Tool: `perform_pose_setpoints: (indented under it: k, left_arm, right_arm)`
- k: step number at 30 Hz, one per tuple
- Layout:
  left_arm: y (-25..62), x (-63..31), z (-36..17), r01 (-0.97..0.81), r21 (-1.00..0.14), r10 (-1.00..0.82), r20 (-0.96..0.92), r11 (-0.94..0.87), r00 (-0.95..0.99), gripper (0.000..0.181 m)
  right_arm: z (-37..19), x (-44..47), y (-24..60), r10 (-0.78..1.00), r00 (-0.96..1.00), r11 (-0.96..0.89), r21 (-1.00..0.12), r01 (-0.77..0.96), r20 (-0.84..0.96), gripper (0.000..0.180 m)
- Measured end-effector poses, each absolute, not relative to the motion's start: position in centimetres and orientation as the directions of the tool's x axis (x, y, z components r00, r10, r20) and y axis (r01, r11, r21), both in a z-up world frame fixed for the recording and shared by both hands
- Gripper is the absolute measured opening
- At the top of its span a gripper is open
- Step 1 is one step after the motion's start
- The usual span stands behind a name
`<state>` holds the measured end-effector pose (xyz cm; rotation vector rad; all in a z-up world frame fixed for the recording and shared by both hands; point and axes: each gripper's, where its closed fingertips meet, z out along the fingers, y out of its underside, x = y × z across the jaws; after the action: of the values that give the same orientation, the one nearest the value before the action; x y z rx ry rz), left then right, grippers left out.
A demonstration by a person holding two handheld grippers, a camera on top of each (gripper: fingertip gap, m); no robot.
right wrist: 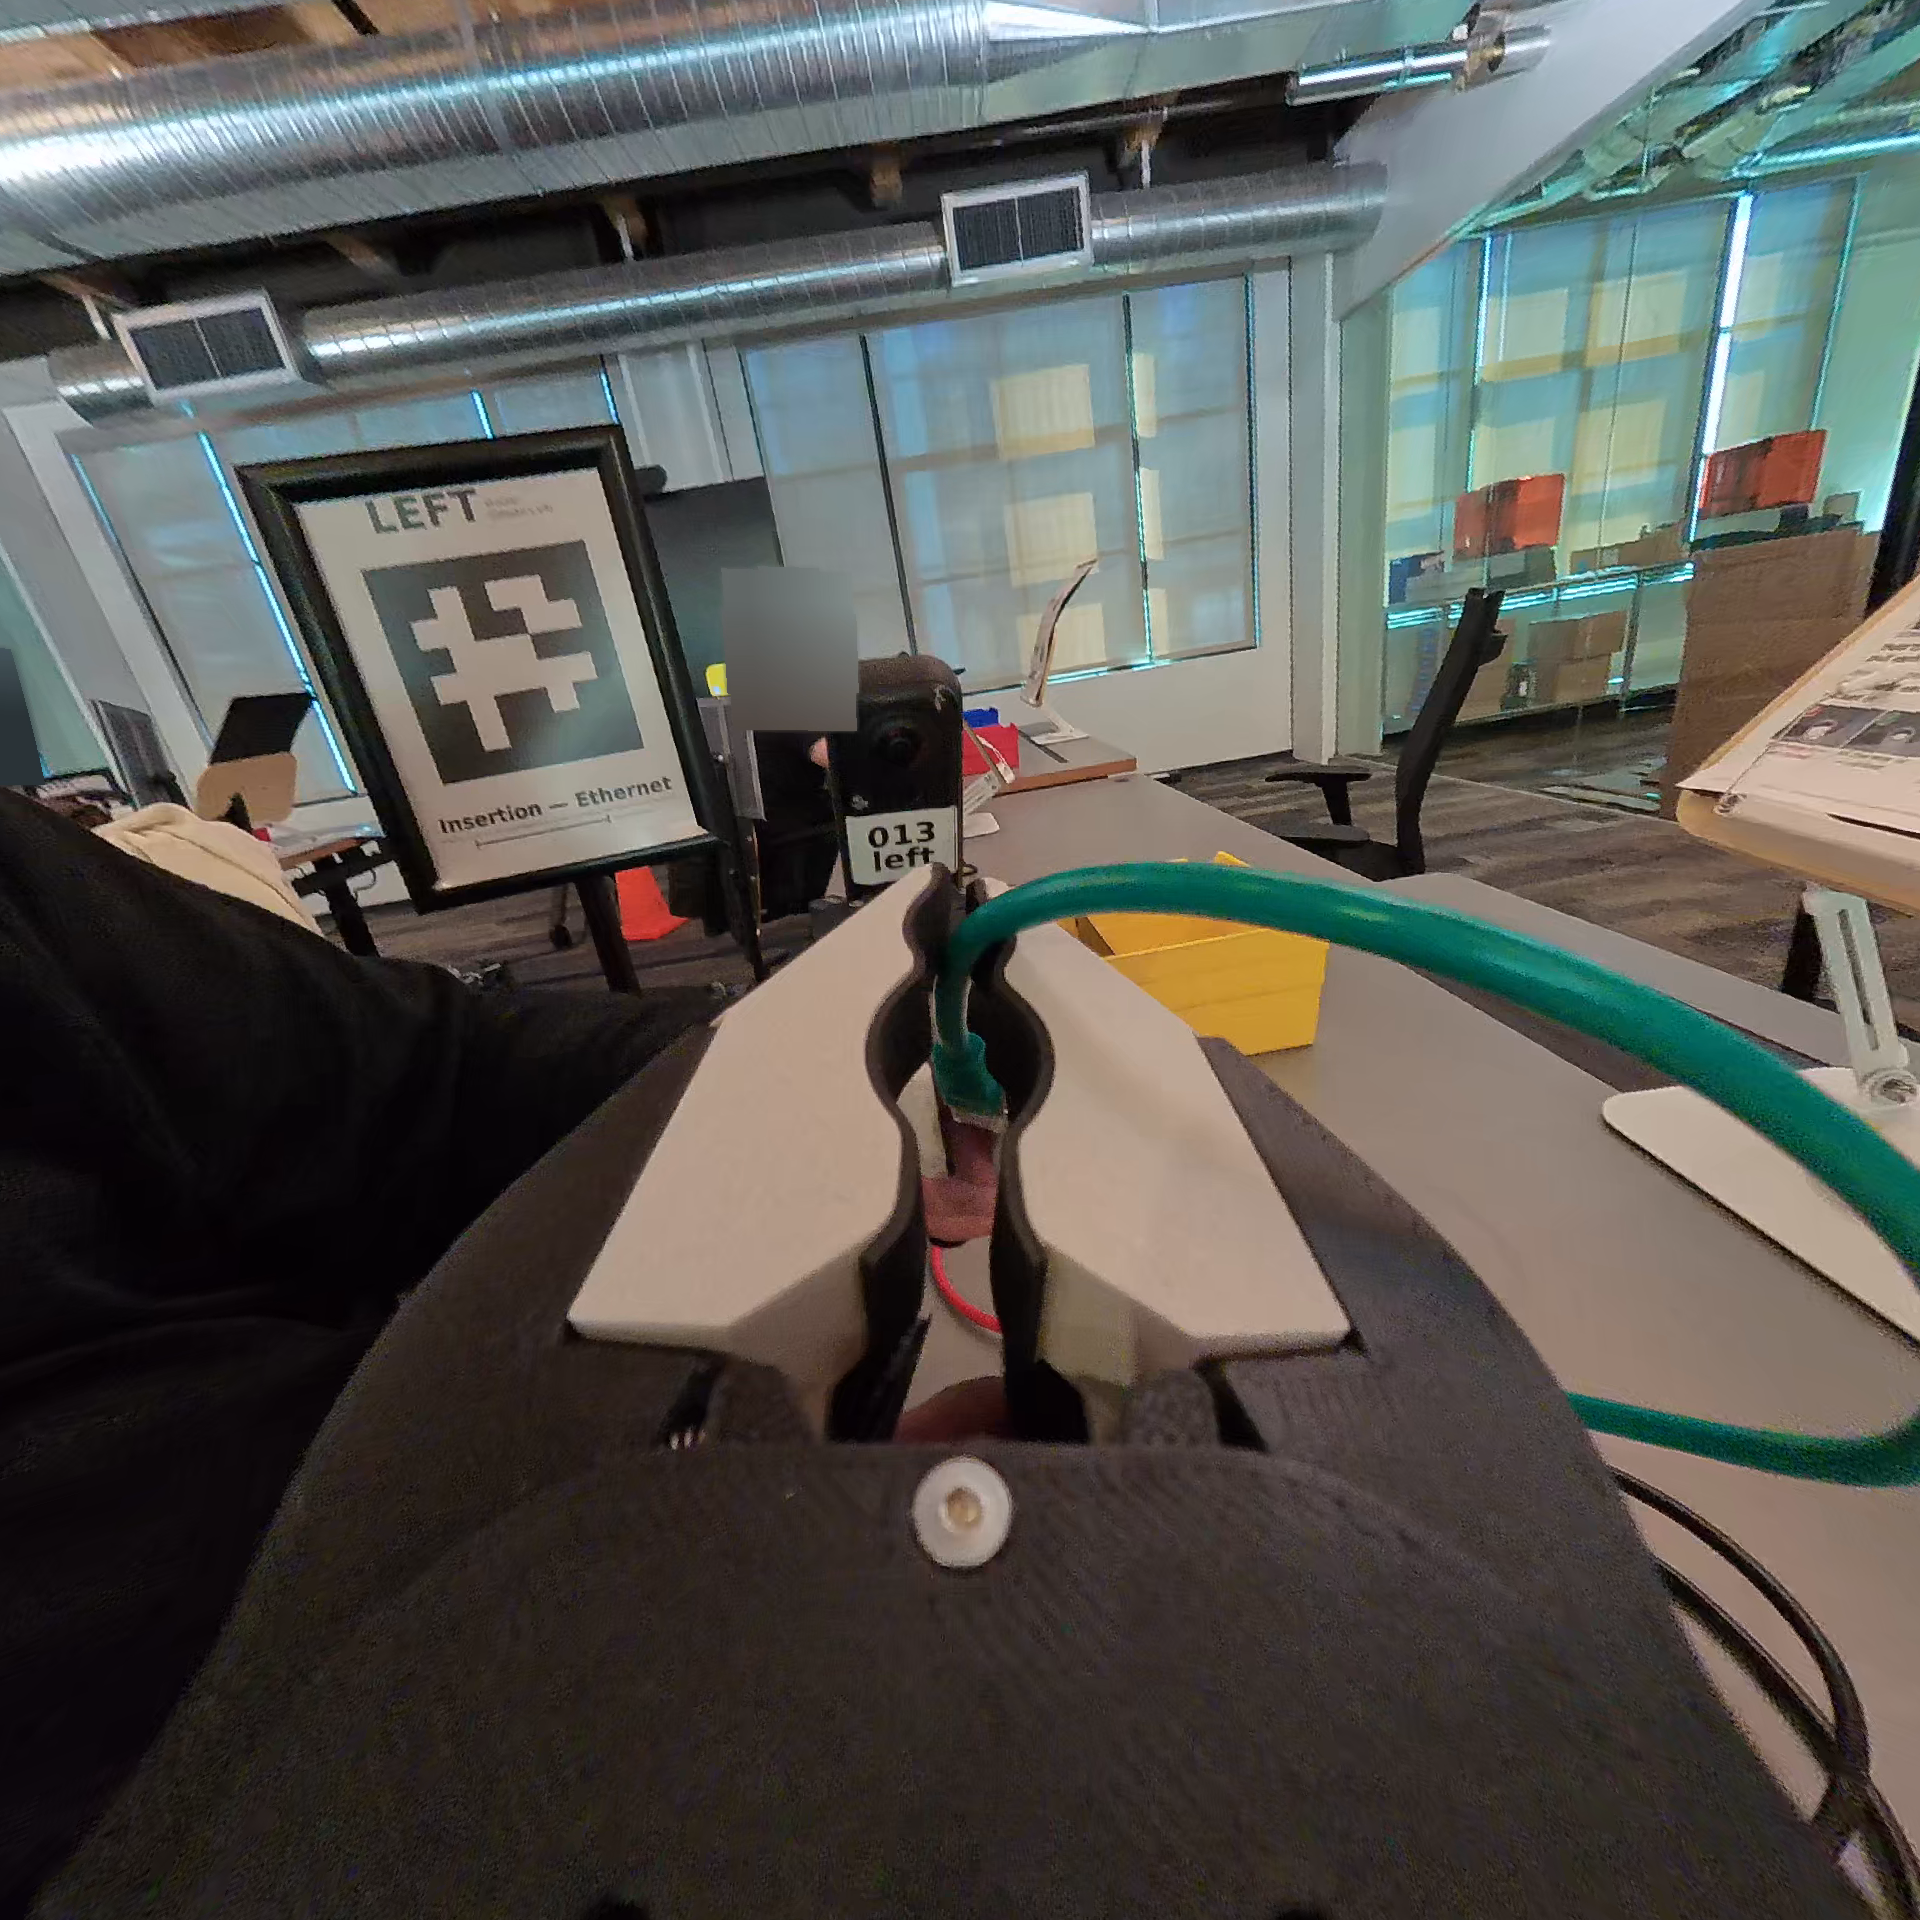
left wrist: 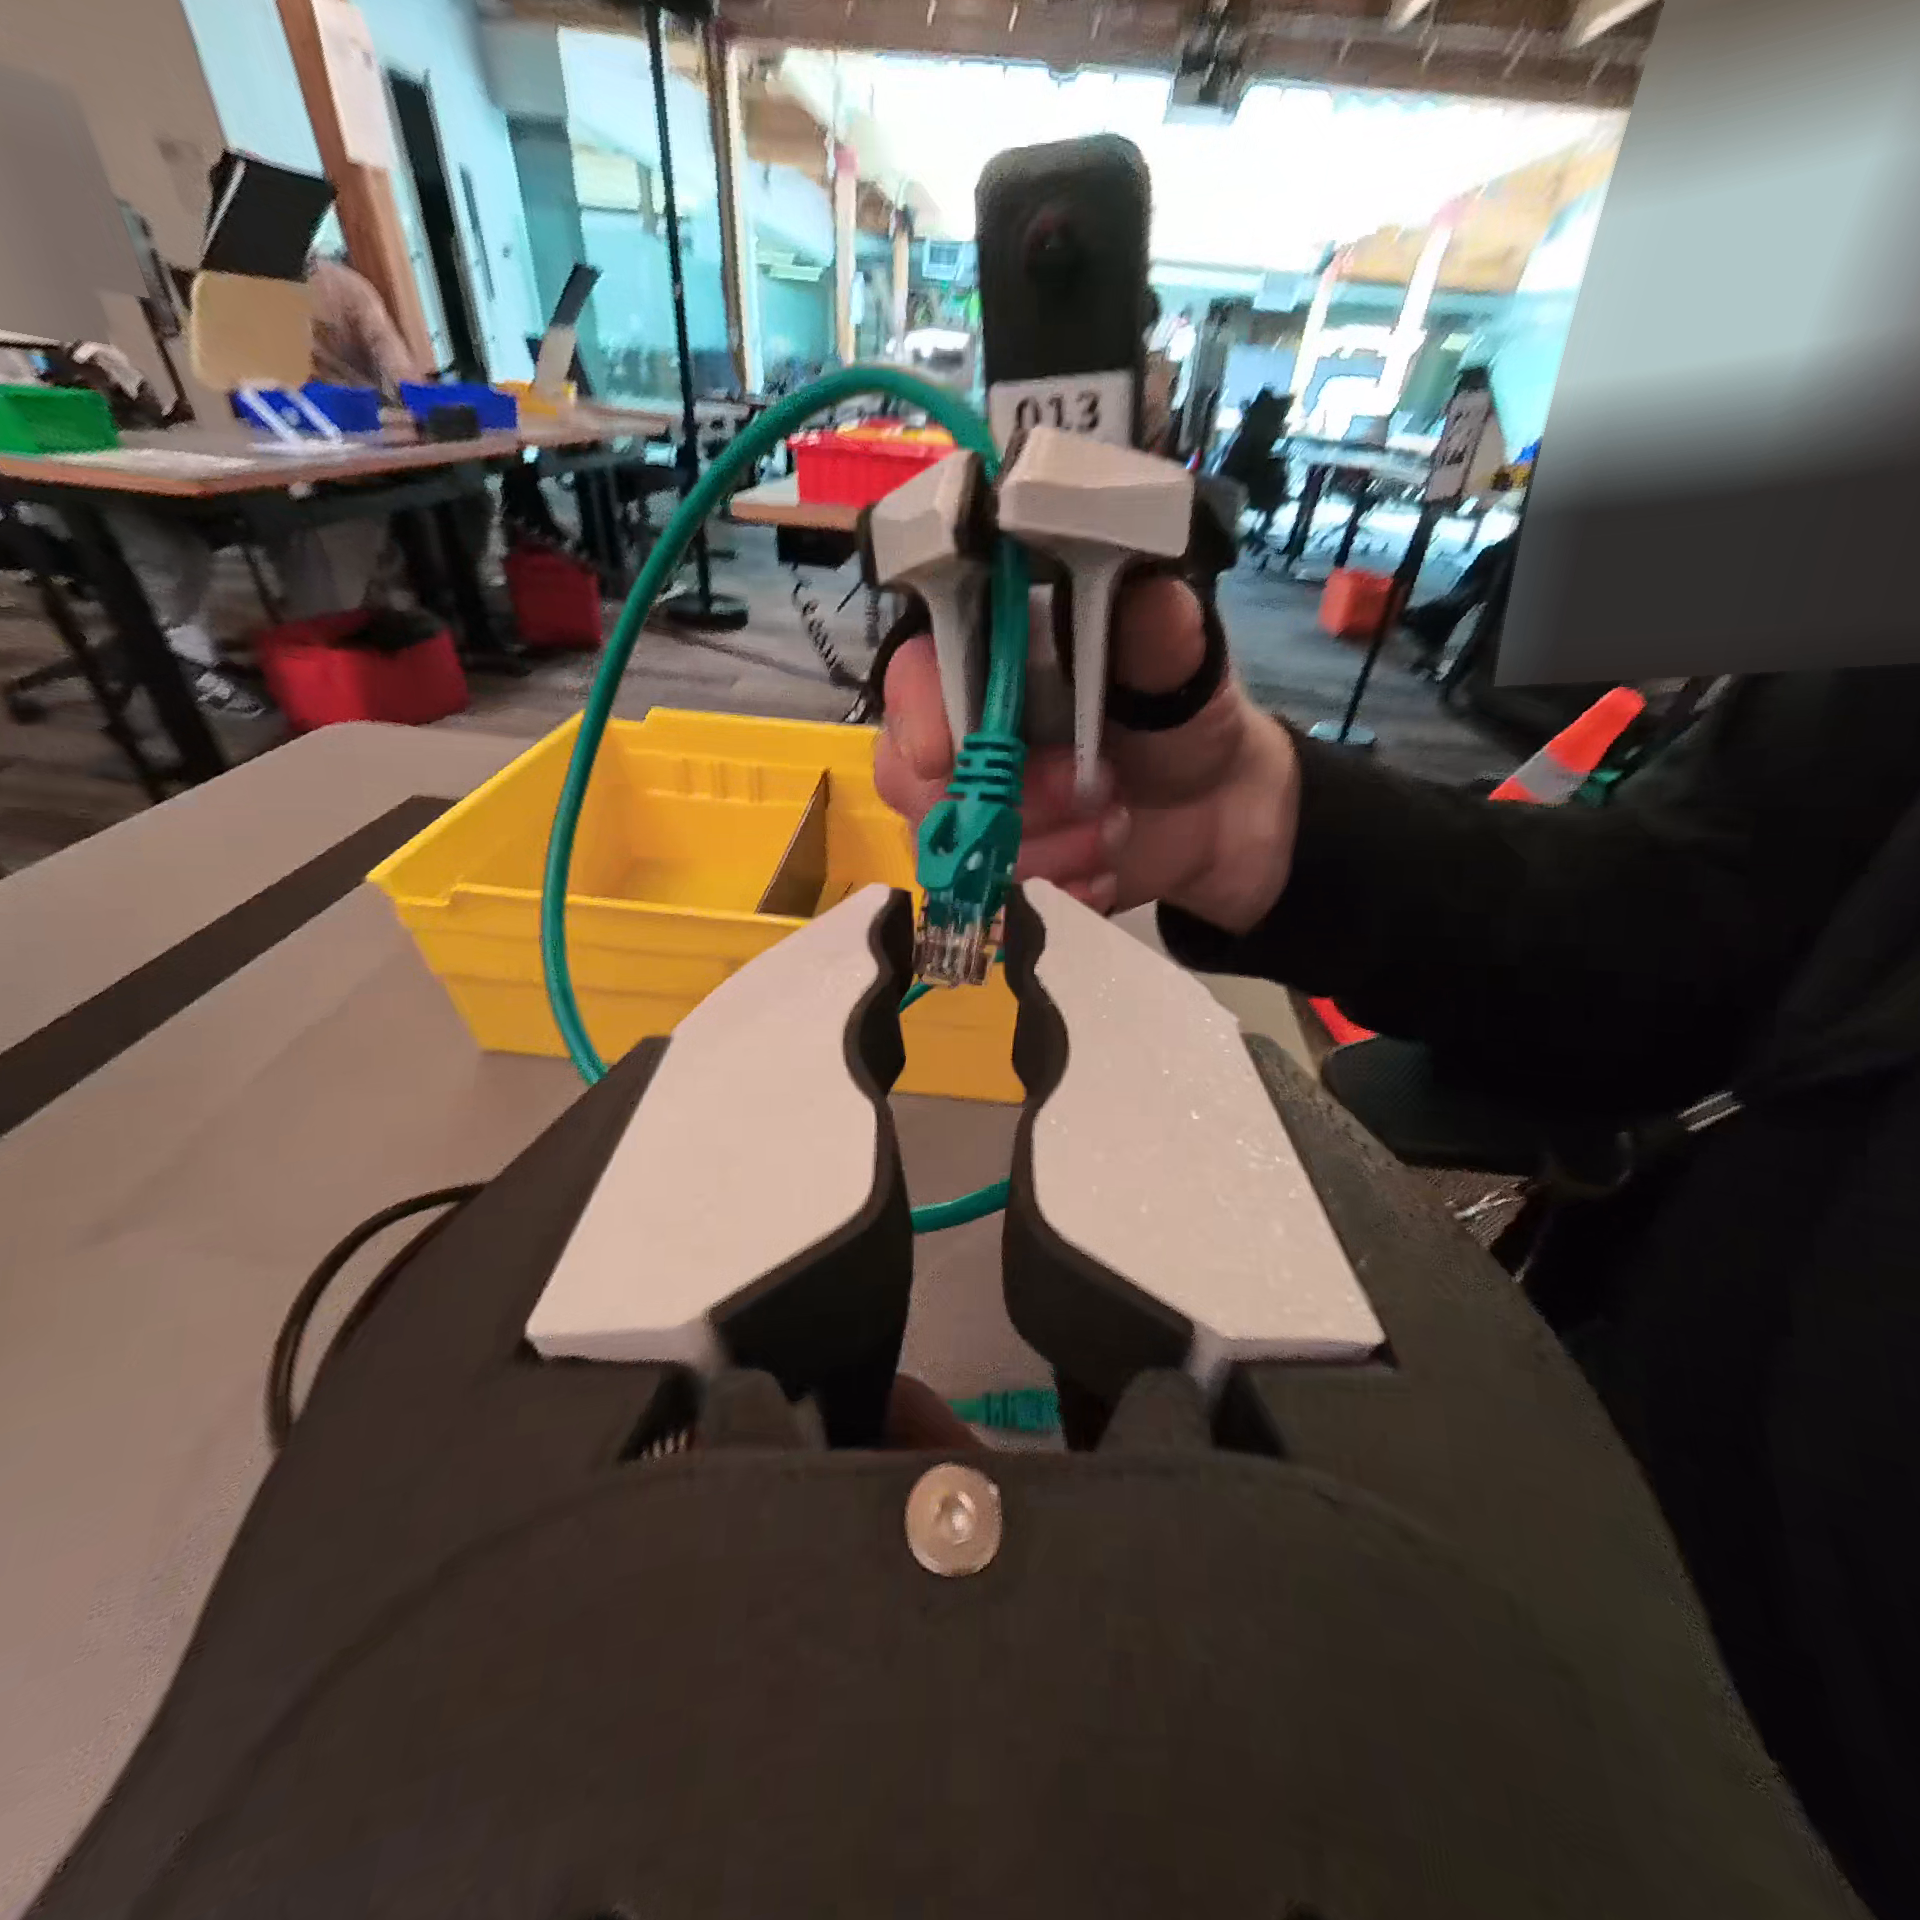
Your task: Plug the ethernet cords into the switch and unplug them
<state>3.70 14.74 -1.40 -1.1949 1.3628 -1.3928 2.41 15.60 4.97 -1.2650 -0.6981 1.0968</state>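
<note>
A green ethernet cord (left wrist: pixel 582 790) loops up from the grey table (left wrist: pixel 156 1247). My right gripper (left wrist: pixel 992 499) faces me in the left wrist view, shut on the cord just behind its plug (left wrist: pixel 961 883), which hangs down with clear tip lowest. My left gripper (left wrist: pixel 956 914) is open, its fingertips on either side of the plug's tip, close to it. In the right wrist view, my right gripper (right wrist: pixel 966 904) pinches the cord (right wrist: pixel 1455 966), and the plug (right wrist: pixel 966 1081) shows in the gap behind the jaws. The cord's other plug (left wrist: pixel 1003 1408) lies on the table. No switch is in view.
A yellow bin (left wrist: pixel 665 935) with a cardboard divider stands on the table behind the grippers; it also shows in the right wrist view (right wrist: pixel 1216 987). A black cable (left wrist: pixel 312 1309) curls on the table. A paper stand's base (right wrist: pixel 1766 1164) is at the right. A framed sign (right wrist: pixel 488 665) stands beyond. Spacing between my two grippers at the tips: around 6 centimetres.
</note>
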Motion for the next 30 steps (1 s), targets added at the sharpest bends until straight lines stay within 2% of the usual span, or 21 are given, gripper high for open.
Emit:
perform_pose_setpoints:
  k: [21, 30]
  left_arm:
    - [14.5, 3.0, 1.5, 0.092, -0.984, -0.963, 0.124, -0.149, -0.240, 0.017]
    - [14.2, 2.9, 2.2, 0.111, -0.989, -0.970, 0.072, -0.100, -0.232, 0.013]
  right_arm:
    - [6.0, 3.5, 15.1, 0.934, 0.309, -0.072, -0.941, -0.331, -0.180, 0.000]
    - [6.0, 3.8, 15.3, 0.931, 0.306, -0.084, -0.934, -0.348, -0.198, 0.004]
